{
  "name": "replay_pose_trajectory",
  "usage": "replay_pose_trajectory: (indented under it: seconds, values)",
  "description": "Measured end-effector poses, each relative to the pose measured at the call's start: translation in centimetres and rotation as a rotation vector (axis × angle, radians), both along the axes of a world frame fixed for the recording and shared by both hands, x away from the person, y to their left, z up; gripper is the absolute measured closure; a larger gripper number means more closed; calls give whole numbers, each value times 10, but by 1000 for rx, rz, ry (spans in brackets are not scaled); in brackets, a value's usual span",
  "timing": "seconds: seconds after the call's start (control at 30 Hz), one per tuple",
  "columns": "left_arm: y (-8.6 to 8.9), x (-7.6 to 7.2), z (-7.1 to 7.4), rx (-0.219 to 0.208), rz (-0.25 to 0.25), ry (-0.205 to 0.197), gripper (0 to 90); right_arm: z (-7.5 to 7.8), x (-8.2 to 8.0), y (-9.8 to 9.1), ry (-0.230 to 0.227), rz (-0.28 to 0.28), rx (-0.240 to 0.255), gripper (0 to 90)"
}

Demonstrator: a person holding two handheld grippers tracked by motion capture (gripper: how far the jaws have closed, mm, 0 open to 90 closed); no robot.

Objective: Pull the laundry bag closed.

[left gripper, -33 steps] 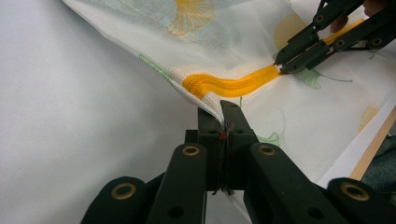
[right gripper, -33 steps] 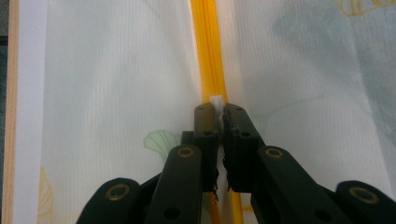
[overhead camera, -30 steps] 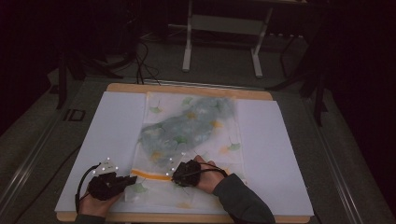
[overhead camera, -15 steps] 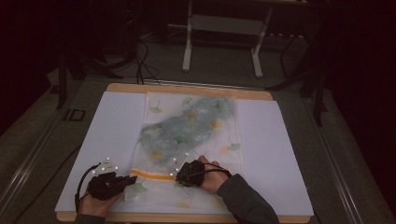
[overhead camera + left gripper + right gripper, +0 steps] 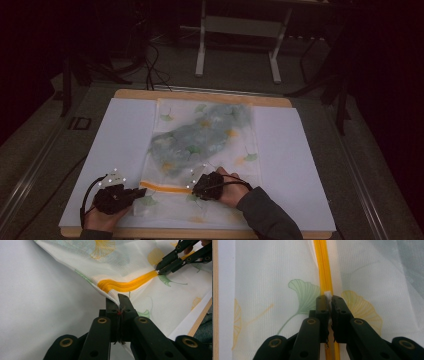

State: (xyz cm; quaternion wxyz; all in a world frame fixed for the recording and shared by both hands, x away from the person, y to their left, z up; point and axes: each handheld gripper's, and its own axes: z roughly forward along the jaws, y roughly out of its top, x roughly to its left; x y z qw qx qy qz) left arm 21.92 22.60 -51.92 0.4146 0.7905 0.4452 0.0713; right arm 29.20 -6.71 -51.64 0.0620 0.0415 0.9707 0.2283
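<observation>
On mesh bag [image 5: 200, 145]: left gripper [image 5: 119, 301] pinches edge, right gripper [image 5: 327, 298] zipper pull [image 5: 327, 294].

The high view is dim and underexposed with dark surroundings beyond the surface [image 5: 125, 145], while both gripper views are brightly, evenly lit, sharp, with soft shadows and no glare.

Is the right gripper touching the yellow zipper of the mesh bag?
Touching. The right gripper view shows the right gripper with its jaws shut on a small white tab right on the yellow zipper of the mesh bag.
</observation>
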Motion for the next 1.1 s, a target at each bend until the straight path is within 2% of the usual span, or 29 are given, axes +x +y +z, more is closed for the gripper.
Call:
replay_pose_trajectory:
  seconds: [1.1]
  values:
    - [2, 0, 1, 0, 5, -1, 882, 2, 1, -24, -1, -23, -25, 847]
